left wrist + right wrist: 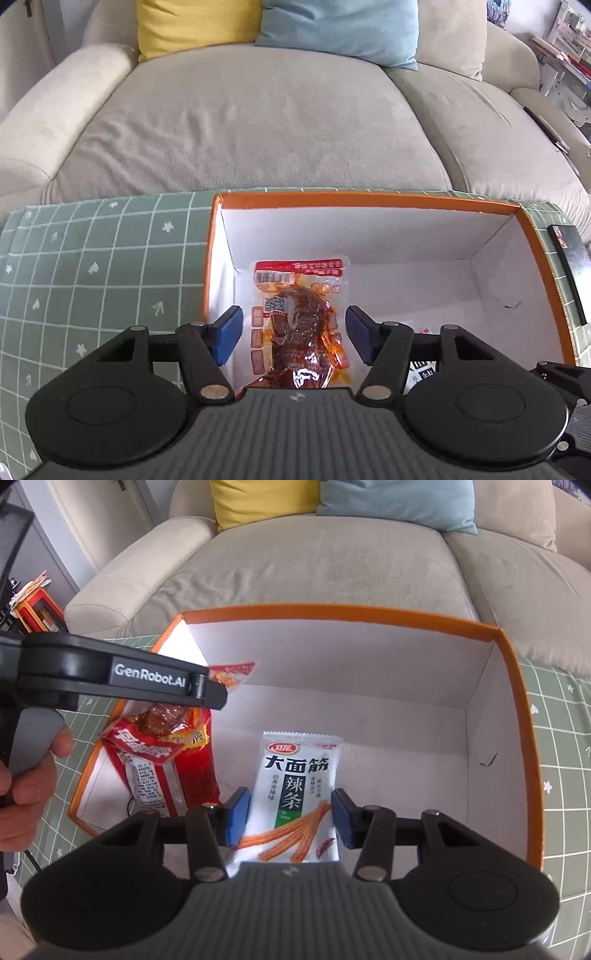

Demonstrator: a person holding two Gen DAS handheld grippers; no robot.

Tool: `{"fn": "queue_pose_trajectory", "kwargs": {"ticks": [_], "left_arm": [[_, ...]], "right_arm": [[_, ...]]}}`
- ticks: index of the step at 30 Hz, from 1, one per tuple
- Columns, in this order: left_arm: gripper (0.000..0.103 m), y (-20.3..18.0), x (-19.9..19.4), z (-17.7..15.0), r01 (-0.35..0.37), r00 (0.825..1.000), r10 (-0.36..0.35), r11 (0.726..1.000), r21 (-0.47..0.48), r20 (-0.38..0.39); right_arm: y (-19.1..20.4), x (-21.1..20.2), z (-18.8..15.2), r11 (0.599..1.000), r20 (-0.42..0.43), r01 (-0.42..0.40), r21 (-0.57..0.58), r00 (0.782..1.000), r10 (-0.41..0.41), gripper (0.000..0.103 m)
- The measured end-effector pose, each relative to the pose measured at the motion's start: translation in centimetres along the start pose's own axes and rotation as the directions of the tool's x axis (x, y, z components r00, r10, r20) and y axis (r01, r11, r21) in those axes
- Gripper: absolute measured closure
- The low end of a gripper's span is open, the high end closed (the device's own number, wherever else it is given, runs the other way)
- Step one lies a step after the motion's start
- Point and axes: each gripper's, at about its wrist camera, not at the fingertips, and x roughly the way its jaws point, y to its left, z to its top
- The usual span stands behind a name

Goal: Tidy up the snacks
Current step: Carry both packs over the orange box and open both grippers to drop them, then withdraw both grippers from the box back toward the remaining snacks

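Snacks sit in the orange-rimmed box point(517, 709) on the green-checked desk point(92, 266). Left gripper point(293, 338) hangs spread apart over a clear packet of red meat point(299, 325), apparently not touching it. Right gripper point(290, 821) pinches the white spicy-strip packet point(295, 786) above the box floor, beside a red packet point(162, 768).

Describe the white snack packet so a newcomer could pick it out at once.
Start at the orange-rimmed box in front of the beige sofa. Inside it, the white packet sits between the right claw's blue pads. Unlike the red packets beside it, it bears black characters and pictured orange sticks.
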Motion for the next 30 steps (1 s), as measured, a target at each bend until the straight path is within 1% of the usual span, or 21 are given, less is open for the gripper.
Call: {"fn": "queue_pose_trajectory", "kwargs": {"ticks": [3, 6, 8, 11, 15, 17, 20, 21, 24, 27, 30], "left_arm": [[0.032, -0.7, 0.2, 0.0, -0.039, 0.999, 0.038, 0.997, 0.064, 0.030], [0.031, -1.4, 0.0, -0.2, -0.094, 0.994, 0.085, 0.988, 0.126, 0.073], [0.028, -1.8, -0.3, -0.3, -0.091, 0.993, 0.078, 0.985, 0.146, 0.091], [0.028, -1.5, -1.0, -0.5, -0.067, 0.993, 0.053, 0.989, 0.129, 0.109], [0.028, -1.1, -1.8, -1.1, -0.056, 0.991, 0.042, 0.992, 0.111, 0.128], [0.028, -0.9, -2.0, -1.5, -0.058, 0.990, 0.042, 0.992, 0.113, 0.134], [0.028, -0.7, -2.3, -2.1, -0.036, 0.989, 0.021, 0.994, 0.105, 0.143], [0.028, -0.6, -2.5, -2.3, -0.031, 0.989, 0.016, 0.995, 0.099, 0.149], [0.028, -0.6, -3.2, -2.8, -0.028, 0.985, 0.012, 0.996, 0.089, 0.171], [0.028, -0.5, -4.5, -3.7, -0.023, 0.978, 0.008, 0.997, 0.068, 0.207], [0.028, -0.3, -6.5, -4.9, -0.006, 0.967, -0.002, 1.000, 0.031, 0.255]], "right_arm": [[0.1, 0.8, 0.1, 1.000, -0.019, 0.001, 0.024, 1.000, 0.000, 0.056], [0.0, 1.2, 0.2, 0.999, -0.029, -0.003, 0.039, 1.000, 0.004, 0.056], [0.1, 1.5, 0.3, 0.999, -0.034, -0.003, 0.041, 0.999, 0.005, 0.056], [0.1, 1.8, 0.3, 0.999, -0.038, -0.006, 0.043, 0.999, 0.007, 0.056], [0.0, 2.3, 0.5, 0.999, -0.045, -0.006, 0.045, 0.999, 0.008, 0.056], [-0.2, 2.4, 0.4, 0.999, -0.047, -0.007, 0.044, 0.999, 0.009, 0.054], [-0.2, 2.7, 0.2, 0.999, -0.047, -0.004, 0.053, 0.999, 0.007, 0.052], [-0.2, 2.7, 0.1, 0.998, -0.047, -0.011, 0.058, 0.999, 0.013, 0.051], [-0.2, 2.7, 0.0, 0.998, -0.041, -0.021, 0.064, 0.999, 0.023, 0.042], [0.0, 2.4, -0.1, 0.998, -0.031, -0.014, 0.054, 0.999, 0.015, 0.039], [0.2, 1.7, -0.5, 0.999, -0.007, -0.002, 0.039, 1.000, 0.002, 0.036]]}}
